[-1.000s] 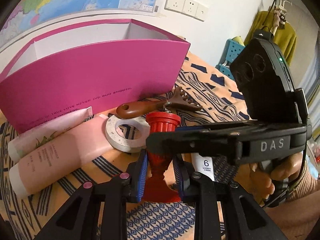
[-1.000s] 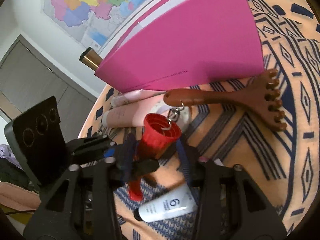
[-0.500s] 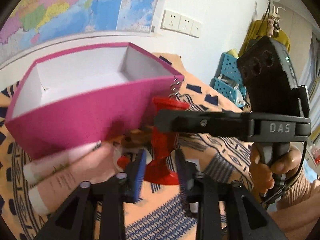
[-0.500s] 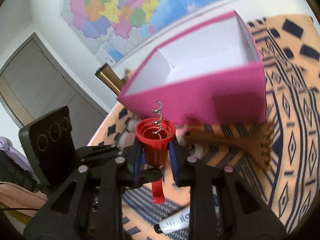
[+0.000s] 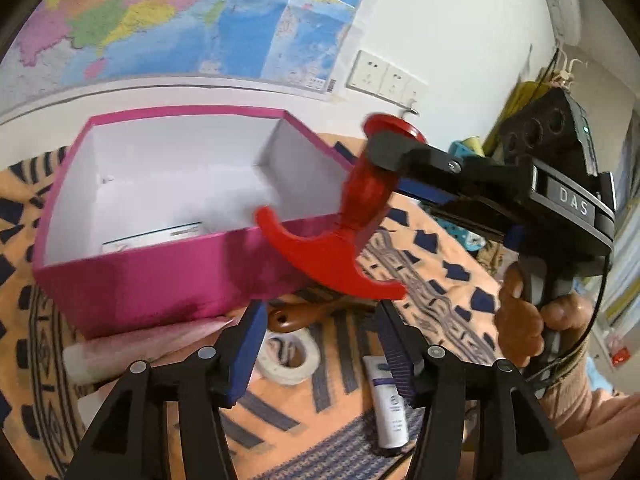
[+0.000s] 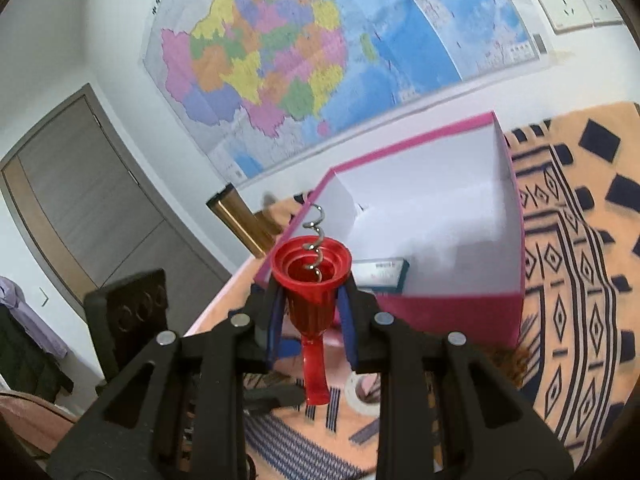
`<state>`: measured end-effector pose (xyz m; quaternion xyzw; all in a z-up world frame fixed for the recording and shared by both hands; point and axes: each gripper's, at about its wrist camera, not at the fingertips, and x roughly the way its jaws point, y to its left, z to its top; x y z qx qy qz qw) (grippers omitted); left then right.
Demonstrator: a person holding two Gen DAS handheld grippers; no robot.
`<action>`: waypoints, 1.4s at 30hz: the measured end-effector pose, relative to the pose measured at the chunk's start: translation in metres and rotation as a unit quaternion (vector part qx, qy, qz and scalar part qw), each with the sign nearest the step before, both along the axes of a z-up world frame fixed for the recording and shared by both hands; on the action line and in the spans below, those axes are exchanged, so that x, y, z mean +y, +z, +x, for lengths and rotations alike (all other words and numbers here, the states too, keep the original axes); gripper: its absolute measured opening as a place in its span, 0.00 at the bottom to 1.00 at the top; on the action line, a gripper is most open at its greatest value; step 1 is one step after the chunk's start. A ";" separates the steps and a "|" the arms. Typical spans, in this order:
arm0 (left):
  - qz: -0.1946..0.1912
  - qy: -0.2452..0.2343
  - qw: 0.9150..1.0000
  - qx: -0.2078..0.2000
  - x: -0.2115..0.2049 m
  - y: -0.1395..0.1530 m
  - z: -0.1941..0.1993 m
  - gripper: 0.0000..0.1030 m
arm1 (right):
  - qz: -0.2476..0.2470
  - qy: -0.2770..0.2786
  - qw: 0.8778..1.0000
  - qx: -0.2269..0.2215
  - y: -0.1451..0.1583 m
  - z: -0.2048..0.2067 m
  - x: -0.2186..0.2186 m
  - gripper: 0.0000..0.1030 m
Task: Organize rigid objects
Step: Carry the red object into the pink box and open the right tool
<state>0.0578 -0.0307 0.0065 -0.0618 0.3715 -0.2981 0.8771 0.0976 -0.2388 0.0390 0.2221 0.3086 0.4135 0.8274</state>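
Patterned cloth (image 5: 424,292): red corkscrew (image 6: 310,288), flared bell, bare metal spiral, clamped by right gripper (image 6: 310,320); left gripper (image 5: 320,344) opening, empty.

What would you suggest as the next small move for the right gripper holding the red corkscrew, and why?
Probably carry the red corkscrew forward over the pink box and lower it in. The right gripper grips its barrel, the box is open-topped, and the left gripper is opening, clear of it.

A map (image 5: 192,20) hangs on the wall ahead of both grippers, above a white ledge (image 5: 168,86). Sockets (image 5: 386,78) sit to its right. A grey door (image 6: 80,216) stands far left of the right gripper. A patterned cloth (image 5: 432,280) spreads below.
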 end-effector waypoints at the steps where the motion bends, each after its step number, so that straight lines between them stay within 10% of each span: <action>1: -0.002 -0.007 1.000 0.000 -0.002 0.001 0.002 0.56 | 0.004 0.001 1.000 0.000 0.002 0.002 0.001 0.27; 13: 0.026 -0.002 1.000 -0.002 -0.022 0.015 0.041 0.31 | 0.041 -0.017 0.999 0.021 0.005 0.034 -0.006 0.27; 32: 0.071 0.036 0.996 0.034 -0.026 0.004 0.097 0.30 | 0.009 -0.049 0.995 0.091 -0.032 0.090 0.000 0.27; 37: 0.071 0.047 0.996 0.032 -0.019 0.004 0.095 0.30 | -0.070 -0.081 0.991 0.079 -0.025 0.089 0.009 0.40; 42: 0.062 0.063 0.996 0.019 -0.009 0.009 0.089 0.30 | -0.133 -0.130 0.982 0.042 -0.015 0.077 0.010 0.72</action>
